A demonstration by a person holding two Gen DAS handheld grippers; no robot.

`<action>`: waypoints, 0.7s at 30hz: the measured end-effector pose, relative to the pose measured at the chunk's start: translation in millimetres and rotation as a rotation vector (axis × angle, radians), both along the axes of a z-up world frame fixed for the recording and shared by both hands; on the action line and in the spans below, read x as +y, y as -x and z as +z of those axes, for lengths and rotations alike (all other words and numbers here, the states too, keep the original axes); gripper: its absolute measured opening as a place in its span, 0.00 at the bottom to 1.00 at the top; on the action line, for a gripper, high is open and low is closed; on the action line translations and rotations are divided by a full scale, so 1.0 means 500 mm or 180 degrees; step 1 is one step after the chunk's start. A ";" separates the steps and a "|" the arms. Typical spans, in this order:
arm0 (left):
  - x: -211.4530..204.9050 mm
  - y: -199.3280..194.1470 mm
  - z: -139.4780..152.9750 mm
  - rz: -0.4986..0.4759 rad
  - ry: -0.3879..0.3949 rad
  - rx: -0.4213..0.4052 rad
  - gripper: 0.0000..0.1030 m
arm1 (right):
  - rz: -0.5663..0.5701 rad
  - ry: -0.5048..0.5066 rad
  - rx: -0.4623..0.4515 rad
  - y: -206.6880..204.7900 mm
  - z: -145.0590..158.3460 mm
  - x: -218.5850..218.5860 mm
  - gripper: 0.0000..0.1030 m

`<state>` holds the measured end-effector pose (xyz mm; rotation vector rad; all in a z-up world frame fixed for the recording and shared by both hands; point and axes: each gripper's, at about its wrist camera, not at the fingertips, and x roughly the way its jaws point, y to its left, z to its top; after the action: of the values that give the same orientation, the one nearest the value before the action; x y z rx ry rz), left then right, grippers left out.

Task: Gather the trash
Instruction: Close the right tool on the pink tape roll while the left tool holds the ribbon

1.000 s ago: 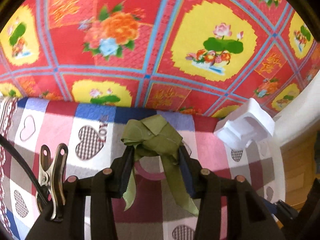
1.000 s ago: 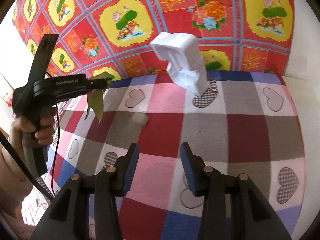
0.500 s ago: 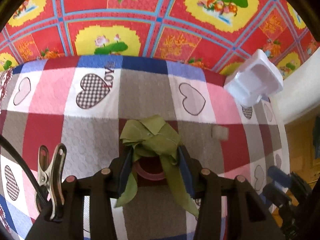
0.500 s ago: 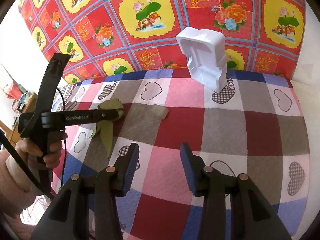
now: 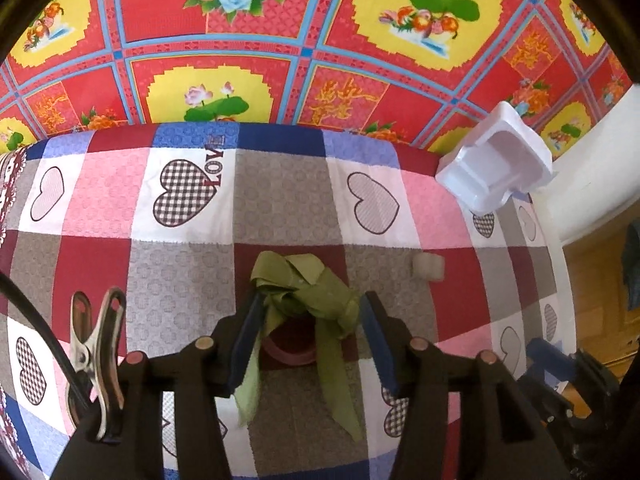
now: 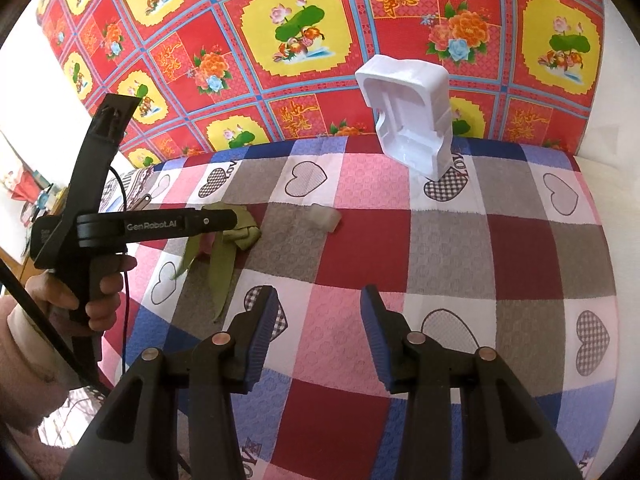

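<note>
Left wrist view, centre: the left gripper points down at a checked heart-print cloth covering the counter.
Left wrist view, jaws: opening, with a green ribbon bundle between them; the left pad touches the ribbon, the right pad stands just clear of it.
Left wrist view, ribbon tails: two strips hang down toward the lower middle of the frame.
Left wrist view, under the ribbon: a pink ring shows, seen only here.
Left wrist view, right of centre: a small pale scrap lies on the cloth.
Left wrist view, upper right: a white moulded plastic tray leans at the cloth's far edge.
Left wrist view, lower left: a metal clip on the gripper body.

Right wrist view, lower centre: the right gripper hovers over the cloth, jaws spread and empty.
Right wrist view, left: a hand grips the left gripper's handle, seen only here; the ribbon sits at its tip, low over the cloth.
Right wrist view, centre: the pale scrap lies just right of the ribbon.
Right wrist view, upper centre: the white tray stands on end against a red and yellow flowered wall covering.
</note>
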<state>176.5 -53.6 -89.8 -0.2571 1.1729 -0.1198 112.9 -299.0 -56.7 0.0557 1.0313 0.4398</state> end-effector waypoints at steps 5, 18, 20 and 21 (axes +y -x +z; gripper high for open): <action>0.000 -0.021 -0.017 0.0039 -0.0039 0.0010 0.38 | -0.0024 -0.0005 0.0006 0.000 -0.002 -0.001 0.43; 0.041 0.014 0.040 0.0257 0.0169 -0.0332 0.11 | 0.0024 0.0001 0.0013 -0.001 -0.009 0.025 0.43; 0.054 0.022 0.048 0.0311 0.0130 -0.0341 0.11 | 0.0063 -0.0004 0.0017 -0.003 -0.009 0.037 0.43; 0.063 0.028 0.052 0.0337 0.0126 -0.0348 0.11 | 0.0087 -0.0003 0.0021 -0.004 -0.010 0.045 0.43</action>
<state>162.5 -22.1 -63.9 -0.3430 1.0469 -0.0634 115.1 -276.4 -61.6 0.0439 1.0393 0.4651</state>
